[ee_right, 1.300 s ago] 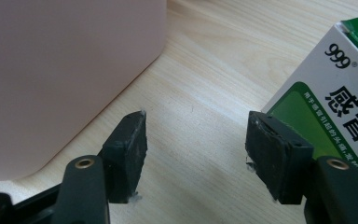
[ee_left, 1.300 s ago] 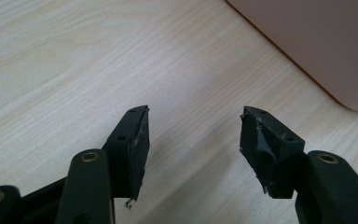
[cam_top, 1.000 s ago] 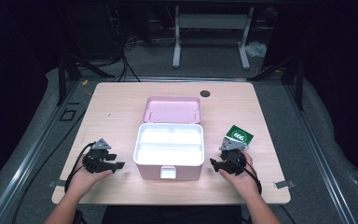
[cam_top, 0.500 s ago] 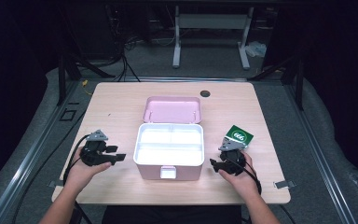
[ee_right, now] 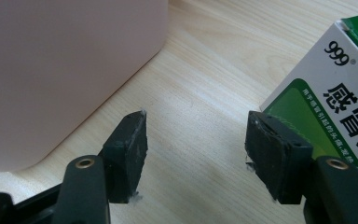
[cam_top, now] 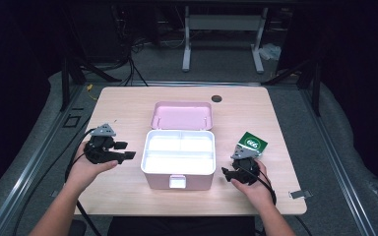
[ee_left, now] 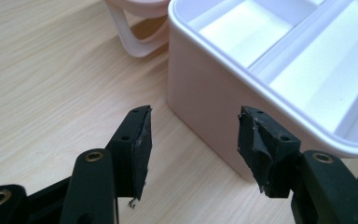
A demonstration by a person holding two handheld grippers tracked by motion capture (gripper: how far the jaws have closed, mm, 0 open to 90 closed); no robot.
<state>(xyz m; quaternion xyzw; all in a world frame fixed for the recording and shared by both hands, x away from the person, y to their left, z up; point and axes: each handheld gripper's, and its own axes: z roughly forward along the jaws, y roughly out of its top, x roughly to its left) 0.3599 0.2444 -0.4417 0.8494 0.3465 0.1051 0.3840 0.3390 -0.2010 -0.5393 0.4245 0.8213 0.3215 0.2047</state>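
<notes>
A pink storage box [cam_top: 179, 169] with a white divided tray [cam_top: 179, 150] inside stands mid-table, and its lid [cam_top: 182, 115] lies open behind it. My left gripper [cam_top: 126, 150] hangs above the table left of the box, jaws open and bare. In the left gripper view, the gripper [ee_left: 193, 135] frames the box's corner [ee_left: 205, 93] without touching it. My right gripper [cam_top: 231, 164] rests low at the box's right, open. In the right gripper view, the open gripper [ee_right: 196, 140] has bare wood between its pads, the pink wall [ee_right: 65, 70] to its left and a green-and-white medicine carton [ee_right: 326, 98] just past its right pad.
The carton [cam_top: 253, 143] lies near the table's right edge [cam_top: 288, 162]. A dark round grommet [cam_top: 216, 98] sits at the back of the table. The lid's pink handle [ee_left: 130, 37] lies on the wood beyond the box. Cables trail off the left side.
My left gripper has lifted off the table and risen beside the box. The right gripper, the box and the carton have kept still.
</notes>
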